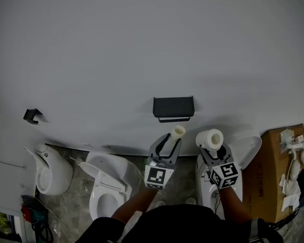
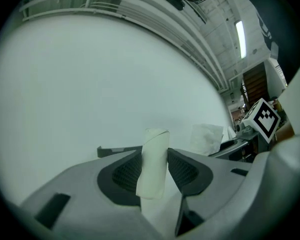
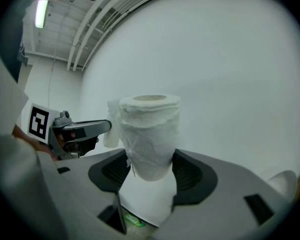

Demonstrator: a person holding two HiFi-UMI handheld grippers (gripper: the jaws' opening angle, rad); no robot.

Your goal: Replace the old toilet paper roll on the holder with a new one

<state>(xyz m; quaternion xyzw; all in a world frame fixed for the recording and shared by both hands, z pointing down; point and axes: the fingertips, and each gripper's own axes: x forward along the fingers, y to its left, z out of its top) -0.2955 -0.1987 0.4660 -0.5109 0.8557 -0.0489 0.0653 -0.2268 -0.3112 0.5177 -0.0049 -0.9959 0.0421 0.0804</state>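
I see a smooth, card-like tube (image 2: 152,161) and a soft, crinkled paper roll (image 3: 150,134). The holder (image 1: 173,108) looks matt black.

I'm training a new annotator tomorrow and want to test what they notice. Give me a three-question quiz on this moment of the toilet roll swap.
1. The right gripper is clamped on: A) a brush B) the full roll C) nothing.
2. True or false: the black holder on the wall carries a roll.
3. Fill in: the thin old roll sits in the ___ gripper.
Key: 1 B; 2 false; 3 left gripper.
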